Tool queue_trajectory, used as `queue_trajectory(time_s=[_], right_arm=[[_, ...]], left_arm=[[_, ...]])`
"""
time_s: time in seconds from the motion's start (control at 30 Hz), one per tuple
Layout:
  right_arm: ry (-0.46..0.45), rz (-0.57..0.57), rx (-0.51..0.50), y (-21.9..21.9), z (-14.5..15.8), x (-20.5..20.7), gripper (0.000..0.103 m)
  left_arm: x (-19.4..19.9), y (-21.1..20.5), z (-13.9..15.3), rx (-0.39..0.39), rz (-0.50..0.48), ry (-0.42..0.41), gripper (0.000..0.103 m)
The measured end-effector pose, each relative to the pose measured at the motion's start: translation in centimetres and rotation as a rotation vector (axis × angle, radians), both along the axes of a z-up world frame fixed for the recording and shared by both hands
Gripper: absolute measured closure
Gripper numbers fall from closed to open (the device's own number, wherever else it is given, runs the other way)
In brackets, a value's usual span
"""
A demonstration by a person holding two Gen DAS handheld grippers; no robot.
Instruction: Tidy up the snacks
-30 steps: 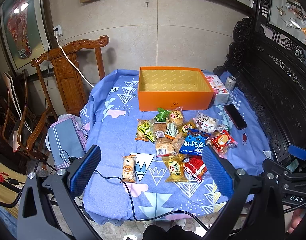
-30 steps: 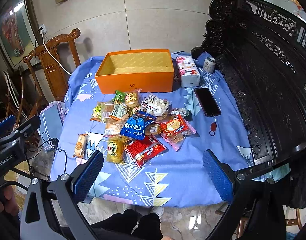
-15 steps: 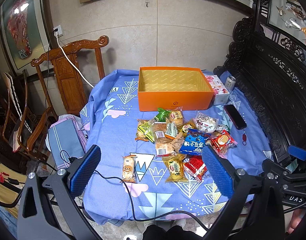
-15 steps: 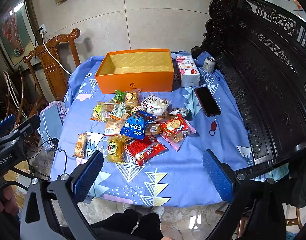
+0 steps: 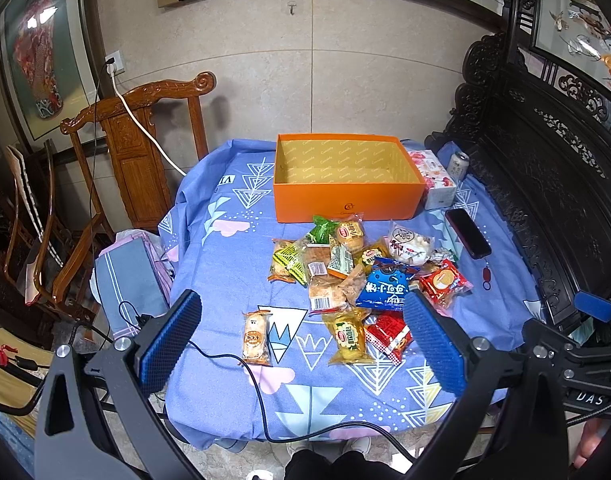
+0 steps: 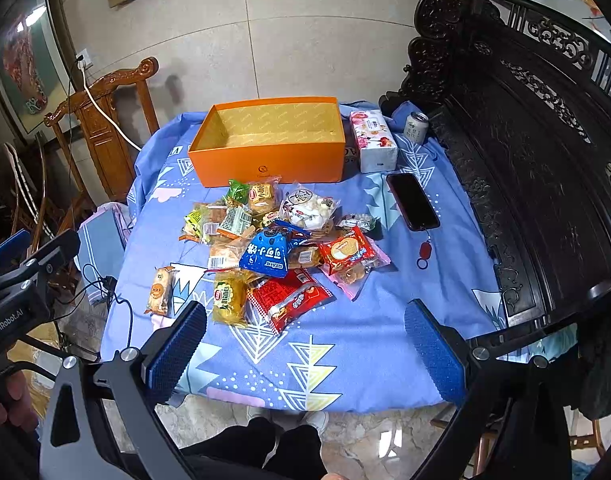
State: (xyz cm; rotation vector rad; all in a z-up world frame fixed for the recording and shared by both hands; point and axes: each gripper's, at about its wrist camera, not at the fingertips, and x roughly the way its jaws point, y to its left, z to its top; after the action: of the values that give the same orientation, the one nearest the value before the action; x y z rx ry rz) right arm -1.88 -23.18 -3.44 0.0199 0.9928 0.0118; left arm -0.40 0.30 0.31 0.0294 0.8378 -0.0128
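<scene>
An empty orange box [image 5: 345, 176] stands at the far middle of the table; it also shows in the right wrist view [image 6: 269, 140]. In front of it lies a pile of several snack packets, with a blue packet [image 5: 383, 286] [image 6: 269, 254], a red packet [image 6: 289, 298] and a yellow packet [image 5: 347, 336]. One small cake packet [image 5: 255, 336] [image 6: 159, 290] lies apart at the left. My left gripper [image 5: 301, 344] is open and empty, held above the table's near edge. My right gripper [image 6: 305, 352] is open and empty, near the front edge too.
A black phone [image 6: 411, 200] with a red tag, a tissue box [image 6: 371, 140] and a can [image 6: 415, 126] lie at the right of the box. A wooden chair [image 5: 137, 148] stands at the left, a dark carved bench [image 6: 545, 160] at the right. A black cable [image 5: 233, 360] crosses the blue cloth [image 6: 385, 340].
</scene>
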Motion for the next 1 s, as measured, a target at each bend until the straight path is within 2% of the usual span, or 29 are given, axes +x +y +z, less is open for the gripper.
queue_trajectory(time_s=[1.0], right_arm=[[0.004,0.000,0.002,-0.13,-0.20,0.33,0.003]], left_arm=[[-0.25,0.05,0.00,0.000,0.000,0.003,0.004]])
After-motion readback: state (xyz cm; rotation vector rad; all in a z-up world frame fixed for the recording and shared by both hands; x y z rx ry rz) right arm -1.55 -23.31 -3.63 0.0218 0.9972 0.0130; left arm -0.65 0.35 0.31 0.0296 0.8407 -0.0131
